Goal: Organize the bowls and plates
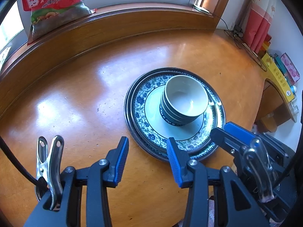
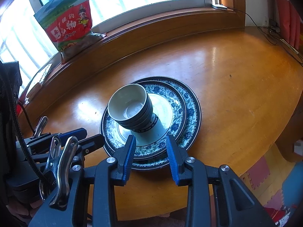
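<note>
While the left wrist view looks across a round wooden tabletop [image 1: 85, 94], the left gripper [image 1: 147, 143] hovers with its blue-padded fingers spread apart and nothing between them, its right finger lying over the near edge of a stack of plates [image 1: 144, 111]. These plates have a blue floral band and dark rims, and they rest flat on the tabletop, right of centre. On the top plate's pale middle stands a stack of bowls [image 1: 181, 102], nested upright, dark outside and pale inside. The right gripper [image 1: 225, 128] shows at the lower right, just beside the plates' rim; from this view I cannot tell how its fingers stand. A red and green snack bag [image 1: 55, 5] stands on the window ledge [image 1: 132, 19] at the far left, and red packets with colourful boxes [image 1: 280, 71] sit at the far right.

From the right wrist view, the right gripper [image 2: 151, 138] also has its fingers spread, holding nothing, both tips over the near rim of the plates [image 2: 189, 109]. The bowls [image 2: 130, 107] sit toward the left side of the top plate. The left gripper [image 2: 83, 136] appears at the lower left, near the plates' edge. The snack bag [image 2: 70, 28] leans by the window, and a foam floor mat [image 2: 265, 174] shows beyond the tabletop's [image 2: 236, 75] right edge.
</note>
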Available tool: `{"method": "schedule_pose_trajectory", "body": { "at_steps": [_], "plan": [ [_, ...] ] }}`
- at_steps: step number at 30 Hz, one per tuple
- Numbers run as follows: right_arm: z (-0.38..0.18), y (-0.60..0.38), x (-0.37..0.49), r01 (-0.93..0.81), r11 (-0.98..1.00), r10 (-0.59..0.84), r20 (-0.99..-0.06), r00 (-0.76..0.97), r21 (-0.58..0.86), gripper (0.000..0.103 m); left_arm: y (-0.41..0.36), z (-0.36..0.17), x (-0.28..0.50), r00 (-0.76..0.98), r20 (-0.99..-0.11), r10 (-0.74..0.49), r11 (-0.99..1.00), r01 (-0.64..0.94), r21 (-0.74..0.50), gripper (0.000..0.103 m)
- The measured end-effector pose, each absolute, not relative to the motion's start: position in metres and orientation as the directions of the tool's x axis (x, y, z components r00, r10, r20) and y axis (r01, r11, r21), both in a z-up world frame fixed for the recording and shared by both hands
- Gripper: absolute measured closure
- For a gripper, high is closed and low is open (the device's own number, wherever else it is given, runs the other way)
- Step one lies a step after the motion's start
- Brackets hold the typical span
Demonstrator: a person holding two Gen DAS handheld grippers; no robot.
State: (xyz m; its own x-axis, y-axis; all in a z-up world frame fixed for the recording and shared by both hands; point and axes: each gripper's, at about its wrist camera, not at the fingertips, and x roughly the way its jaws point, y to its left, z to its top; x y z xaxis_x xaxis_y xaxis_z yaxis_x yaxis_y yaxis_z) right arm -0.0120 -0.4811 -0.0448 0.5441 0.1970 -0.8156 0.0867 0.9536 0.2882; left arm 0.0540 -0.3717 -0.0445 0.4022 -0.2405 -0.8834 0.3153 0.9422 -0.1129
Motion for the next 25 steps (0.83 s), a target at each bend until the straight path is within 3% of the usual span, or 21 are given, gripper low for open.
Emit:
{"method": "schedule_pose_trajectory", "body": {
  "at_steps": [25],
  "plan": [
    [-0.0456,-0.4847,-0.0122,0.090,0.953,0.196,-0.817,0.542,0.289,0.069,-0.3789,-0.0456,0.0500,0.407,-0.883,-0.234,0.942,0.319,-0.103,0.059]
  ]
}}
